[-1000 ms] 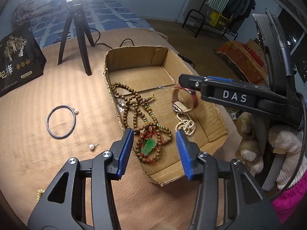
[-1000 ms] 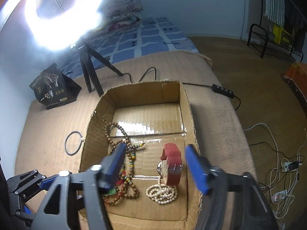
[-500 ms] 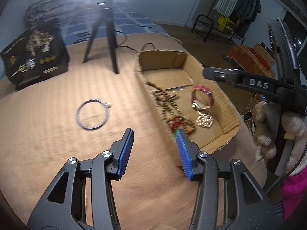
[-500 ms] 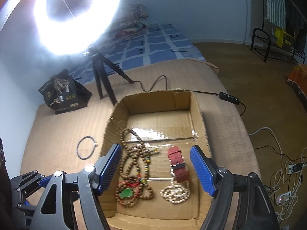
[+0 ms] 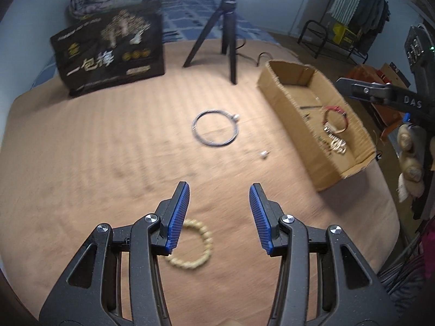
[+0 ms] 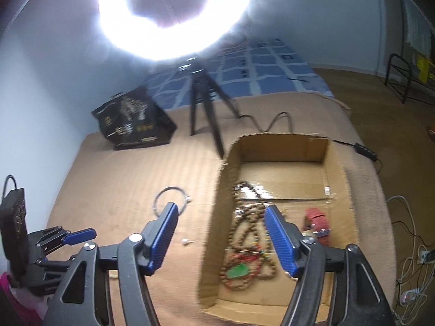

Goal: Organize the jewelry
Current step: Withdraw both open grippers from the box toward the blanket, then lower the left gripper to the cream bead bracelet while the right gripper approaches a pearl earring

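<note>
A cardboard box point(image 5: 282, 100) point(image 6: 214, 233) on the tan blanket holds a brown bead necklace with a green pendant point(image 6: 244, 250), a red watch point(image 5: 335, 118) point(image 6: 316, 221) and a pearl string point(image 5: 337, 145). On the blanket lie a dark ring bangle point(image 5: 214, 130) point(image 6: 170, 199), a pearl earring point(image 5: 263, 154) point(image 6: 187, 241) and a cream bead bracelet point(image 5: 194, 244). My left gripper point(image 5: 218, 198) is open and empty, just above the cream bracelet. My right gripper point(image 6: 221, 218) is open and empty over the box's left wall.
A black tripod point(image 5: 223, 35) point(image 6: 204, 108) with a bright ring light and a black printed bag point(image 5: 108, 51) point(image 6: 133, 121) stand at the back of the blanket. A cable and power strip point(image 6: 364, 149) lie behind the box. The blanket's right edge drops to the floor.
My left gripper has swung left, away from the box, to above the cream bracelet on the blanket. My right gripper has let go of the red watch, which stays in the box, and pulled back and leftward.
</note>
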The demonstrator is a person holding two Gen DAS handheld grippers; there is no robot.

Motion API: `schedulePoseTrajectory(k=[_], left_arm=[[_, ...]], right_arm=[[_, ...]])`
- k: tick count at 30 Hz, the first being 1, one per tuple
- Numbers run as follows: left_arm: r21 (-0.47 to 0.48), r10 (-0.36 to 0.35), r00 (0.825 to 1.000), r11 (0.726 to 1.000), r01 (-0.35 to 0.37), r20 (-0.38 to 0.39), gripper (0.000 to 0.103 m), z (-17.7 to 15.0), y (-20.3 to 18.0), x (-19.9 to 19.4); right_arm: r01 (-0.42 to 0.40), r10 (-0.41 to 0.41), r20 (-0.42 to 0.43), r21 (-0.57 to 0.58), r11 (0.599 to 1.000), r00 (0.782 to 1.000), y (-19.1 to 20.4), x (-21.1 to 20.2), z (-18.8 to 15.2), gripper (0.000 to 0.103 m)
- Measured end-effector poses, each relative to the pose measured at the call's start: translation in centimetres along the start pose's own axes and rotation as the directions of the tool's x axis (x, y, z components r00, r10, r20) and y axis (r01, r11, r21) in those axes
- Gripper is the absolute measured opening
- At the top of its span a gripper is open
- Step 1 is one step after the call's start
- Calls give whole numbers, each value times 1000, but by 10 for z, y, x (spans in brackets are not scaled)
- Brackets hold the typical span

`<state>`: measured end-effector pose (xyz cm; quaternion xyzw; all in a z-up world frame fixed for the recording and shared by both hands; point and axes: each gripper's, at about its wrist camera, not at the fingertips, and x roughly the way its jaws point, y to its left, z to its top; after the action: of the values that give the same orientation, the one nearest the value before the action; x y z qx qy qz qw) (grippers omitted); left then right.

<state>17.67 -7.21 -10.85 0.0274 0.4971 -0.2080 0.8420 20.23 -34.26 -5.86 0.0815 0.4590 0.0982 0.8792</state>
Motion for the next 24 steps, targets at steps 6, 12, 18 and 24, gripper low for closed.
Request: schedulePoseTrajectory(k=[6,12,18,24], left_arm=[[-43,-5,1000,999,4,-31,47,-13,34,2],[-45,-29,998,999,26,-64,40,-25,49,8],[-21,-53,993,998,51,-108,35,-37,54,19],[35,-64,988,997,69,-142,35,-50,49,31]], right_arm=[[-46,43,-51,-42,998,998,32,14,-12,46],[-56,50,-78,-71,996,996,61,28,-31,36],[-31,26,-80,-55,998,996,79,46,-52,31],[30,-31,-62,-17,999,998,82,61,-66,26]])
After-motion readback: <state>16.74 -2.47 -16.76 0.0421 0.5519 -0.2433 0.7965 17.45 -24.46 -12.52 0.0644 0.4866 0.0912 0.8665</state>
